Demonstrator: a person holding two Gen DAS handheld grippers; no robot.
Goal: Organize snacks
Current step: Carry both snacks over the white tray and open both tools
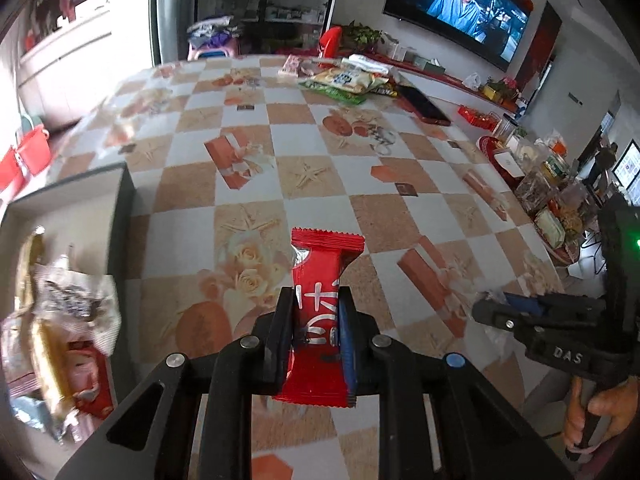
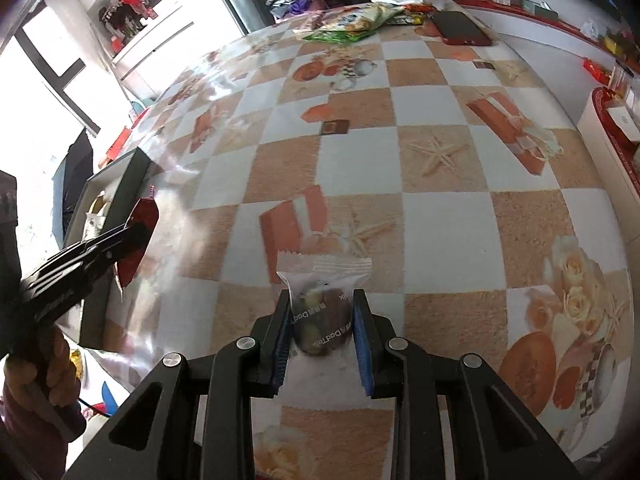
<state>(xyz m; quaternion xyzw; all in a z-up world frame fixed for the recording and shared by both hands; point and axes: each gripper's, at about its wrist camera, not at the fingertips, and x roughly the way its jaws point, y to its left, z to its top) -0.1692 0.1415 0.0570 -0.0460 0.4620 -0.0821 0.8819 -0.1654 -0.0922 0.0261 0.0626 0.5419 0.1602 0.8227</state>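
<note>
Holding tight, the left gripper (image 1: pixel 316 320) pinches a shiny red snack packet (image 1: pixel 320 308); the right gripper (image 2: pixel 322 328) squeezes a clear date packet (image 2: pixel 322 304). Carry both over the dark open box (image 1: pixel 120 216), then let go gently.

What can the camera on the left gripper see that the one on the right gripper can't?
Only the left wrist view shows the wall television and the red snack bar head-on, clamped in the left gripper. Only the right wrist view shows the clear-wrapped snack pinched in the right gripper. Both show the checkered tablecloth, the open box of snacks at the left, and the pile of snack bags at the far edge.
</note>
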